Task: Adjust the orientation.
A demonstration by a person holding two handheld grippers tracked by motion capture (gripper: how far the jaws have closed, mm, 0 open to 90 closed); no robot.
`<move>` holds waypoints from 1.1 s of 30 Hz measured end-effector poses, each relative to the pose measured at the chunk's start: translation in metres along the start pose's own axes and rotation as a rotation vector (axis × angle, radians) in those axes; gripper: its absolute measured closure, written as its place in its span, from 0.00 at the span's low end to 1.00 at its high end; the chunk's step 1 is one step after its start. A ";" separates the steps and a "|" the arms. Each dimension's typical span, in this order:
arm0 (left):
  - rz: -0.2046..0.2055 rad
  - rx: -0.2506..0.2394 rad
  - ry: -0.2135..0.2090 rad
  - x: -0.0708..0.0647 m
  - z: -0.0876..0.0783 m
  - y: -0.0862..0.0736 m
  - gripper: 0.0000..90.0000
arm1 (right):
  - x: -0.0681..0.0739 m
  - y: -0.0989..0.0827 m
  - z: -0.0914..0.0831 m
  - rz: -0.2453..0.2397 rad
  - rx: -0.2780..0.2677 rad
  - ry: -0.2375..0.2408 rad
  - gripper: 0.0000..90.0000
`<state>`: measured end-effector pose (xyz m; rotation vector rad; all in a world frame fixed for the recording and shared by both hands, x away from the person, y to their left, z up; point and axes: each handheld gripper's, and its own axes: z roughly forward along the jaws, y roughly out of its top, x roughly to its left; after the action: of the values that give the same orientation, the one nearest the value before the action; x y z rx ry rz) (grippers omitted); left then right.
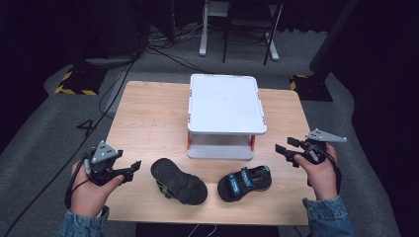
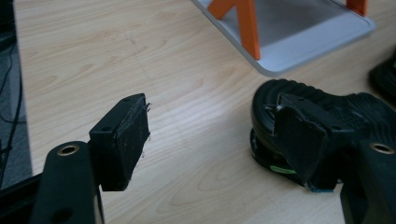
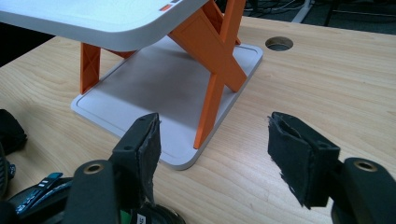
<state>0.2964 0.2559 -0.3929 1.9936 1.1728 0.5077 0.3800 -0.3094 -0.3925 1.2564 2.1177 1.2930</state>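
1. The wooden table (image 1: 148, 118) stands on grey carpet in a dark room, cables trailing at the far left.
2. A white two-tier rack (image 1: 226, 103) with orange legs sits at centre, toward the far edge — bare wood lies on either side.
3. Two sandals lie near the front edge: the overturned sandal (image 1: 178, 180), sole up, runs diagonally; the upright sandal (image 1: 244, 182), blue-strapped, angles toward the right.
4. The left gripper (image 1: 129, 169) and right gripper (image 1: 286, 151) flank them, jaws apart — nothing held.
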 end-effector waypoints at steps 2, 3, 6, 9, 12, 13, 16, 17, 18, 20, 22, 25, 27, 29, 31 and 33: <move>0.022 0.005 -0.026 -0.007 0.000 0.001 0.31 | 0.000 0.001 0.000 -0.007 -0.002 0.006 0.39; 0.022 0.005 -0.026 -0.007 0.000 0.001 0.31 | 0.000 0.002 0.000 -0.011 -0.004 0.007 0.39; 0.061 0.015 -0.072 -0.019 0.003 0.005 0.31 | -0.001 0.001 0.001 -0.006 0.000 0.006 0.39; 0.094 0.024 -0.091 -0.023 0.007 0.006 0.31 | -0.001 0.001 0.001 -0.007 0.002 0.006 0.39; 0.122 0.052 -0.124 -0.031 0.015 0.006 0.31 | 0.000 0.000 0.001 -0.005 0.002 0.006 0.39; 0.122 0.052 -0.124 -0.031 0.015 0.006 0.31 | 0.000 0.000 0.000 -0.005 0.003 0.005 0.39; 0.136 0.061 -0.138 -0.035 0.019 0.006 0.31 | 0.001 0.000 0.001 -0.006 0.005 0.007 0.39; 0.137 0.067 -0.148 -0.037 0.020 0.006 0.31 | 0.001 -0.001 0.001 -0.004 0.012 0.011 0.39; 0.144 0.070 -0.163 -0.041 0.022 0.007 0.31 | 0.001 -0.001 0.001 -0.004 0.014 0.013 0.39; 0.140 0.069 -0.200 -0.045 0.025 0.007 0.32 | 0.001 -0.002 0.002 -0.002 0.021 0.015 0.39; 0.146 0.068 -0.245 -0.051 0.028 0.008 0.33 | 0.001 -0.002 0.003 -0.002 0.024 0.017 0.39; 0.172 0.081 -0.278 -0.058 0.034 0.007 0.35 | 0.001 -0.002 0.003 0.000 0.026 0.018 0.39; 0.192 0.086 -0.280 -0.061 0.037 0.007 0.36 | 0.001 -0.002 0.003 -0.002 0.029 0.021 0.39; 0.214 0.092 -0.313 -0.069 0.046 0.006 0.35 | 0.001 -0.002 0.004 -0.001 0.032 0.022 0.39; 0.223 0.098 -0.331 -0.074 0.050 0.005 0.35 | 0.001 -0.003 0.005 0.000 0.038 0.025 0.39; 0.251 0.110 -0.328 -0.079 0.056 0.003 0.35 | 0.002 -0.003 0.005 -0.001 0.042 0.030 0.39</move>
<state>0.2955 0.1642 -0.4235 2.2307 0.7689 0.2288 0.3812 -0.3055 -0.3975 1.2600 2.1772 1.2810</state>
